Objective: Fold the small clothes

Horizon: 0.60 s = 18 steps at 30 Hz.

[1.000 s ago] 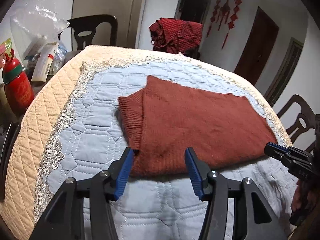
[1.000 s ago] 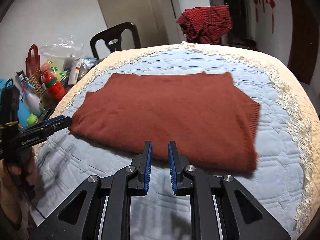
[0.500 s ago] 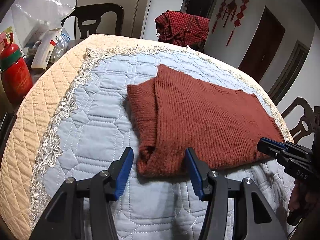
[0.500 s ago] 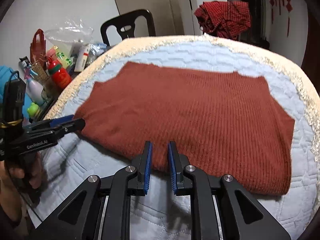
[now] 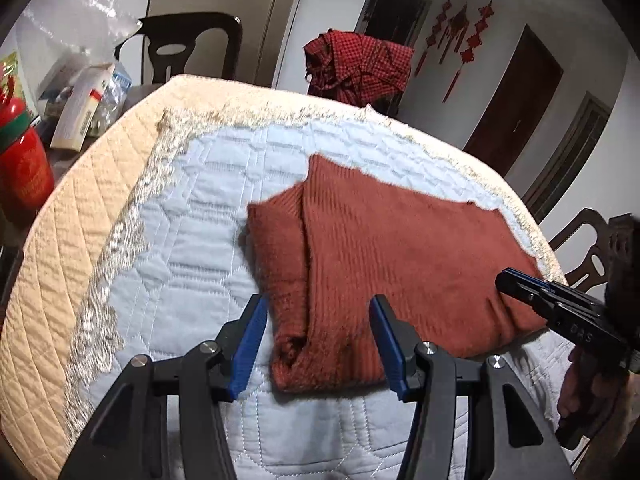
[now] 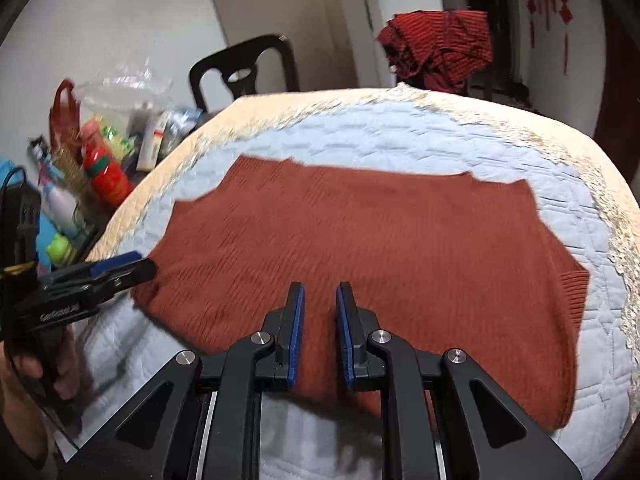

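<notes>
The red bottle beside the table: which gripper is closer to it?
Left. The left gripper hovers at the sweater corner nearest the red bottle; the right gripper sits farther along the sweater's near edge.

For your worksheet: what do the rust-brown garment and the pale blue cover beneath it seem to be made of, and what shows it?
Rust-brown garment: looks like soft knitted yarn, matt and slightly fuzzy; fine ribs run across it.
Pale blue cover: appears to be padded quilted fabric with a faint sheen; stitched lines form puffy panels, and a lace-like trim borders it.
</notes>
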### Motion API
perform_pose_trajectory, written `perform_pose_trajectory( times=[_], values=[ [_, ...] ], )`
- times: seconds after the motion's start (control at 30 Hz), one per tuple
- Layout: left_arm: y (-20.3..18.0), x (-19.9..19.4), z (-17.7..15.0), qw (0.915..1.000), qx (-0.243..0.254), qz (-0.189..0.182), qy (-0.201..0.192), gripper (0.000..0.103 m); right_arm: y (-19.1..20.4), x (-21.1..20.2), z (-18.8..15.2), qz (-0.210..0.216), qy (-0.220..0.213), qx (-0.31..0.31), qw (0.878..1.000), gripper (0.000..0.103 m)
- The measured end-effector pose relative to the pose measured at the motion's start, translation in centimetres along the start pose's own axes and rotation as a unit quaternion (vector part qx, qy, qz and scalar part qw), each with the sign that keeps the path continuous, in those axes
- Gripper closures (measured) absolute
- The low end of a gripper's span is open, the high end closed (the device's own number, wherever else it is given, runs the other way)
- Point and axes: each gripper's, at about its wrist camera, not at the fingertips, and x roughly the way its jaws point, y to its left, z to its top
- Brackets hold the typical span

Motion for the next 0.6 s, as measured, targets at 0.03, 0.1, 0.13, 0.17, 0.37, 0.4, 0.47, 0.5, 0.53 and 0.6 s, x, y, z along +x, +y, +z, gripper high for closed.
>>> perform_pose_trajectory(
  times=[0.03,0.1,0.13,0.17,0.37,0.4,0.47,0.5,0.53,0.6],
  values=[
    [-0.1,0.0,0.3,1.0,0.003,0.0,-0.003,0.047,-0.5,-0.1,0.1,-0.003,-0.003,0.008,1.0,0.087],
    [0.0,0.2,0.7,1.0,0.006,0.002,-0.004,0.047,-2.2,-0.4,0.2,-0.017,-0.01,0.029,0.999,0.087],
    [0.1,0.5,0.9,1.0,0.005,0.004,-0.002,0.047,-3.0,-0.5,0.2,-0.024,-0.011,0.04,0.999,0.087],
    [0.2,0.9,1.0,1.0,0.004,0.004,0.001,0.047,-4.3,-0.7,0.1,-0.034,-0.014,0.056,0.998,0.087],
    [2.4,3.4,1.1,0.9986,-0.039,-0.016,0.033,0.047,-9.9,-2.0,-0.6,-0.067,-0.022,0.146,0.987,0.087],
    [2.5,3.5,1.2,0.9984,-0.041,-0.021,0.031,0.046,-9.8,-2.4,-0.5,-0.063,-0.027,0.148,0.987,0.087],
    [2.6,3.8,1.7,0.998,-0.045,-0.03,0.031,0.045,-8.9,-2.9,-0.2,-0.061,-0.033,0.13,0.989,0.087],
    [2.6,4.1,2.1,0.9977,-0.047,-0.037,0.031,0.044,-8.0,-3.0,0.0,-0.053,-0.034,0.116,0.991,0.087],
    [2.7,4.5,2.4,0.9974,-0.05,-0.042,0.031,0.044,-7.3,-2.9,0.2,-0.045,-0.034,0.106,0.993,0.087],
    [2.9,5.1,2.8,0.9967,-0.058,-0.049,0.028,0.043,-5.7,-2.4,0.5,-0.024,-0.032,0.083,0.996,0.087]
  ],
)
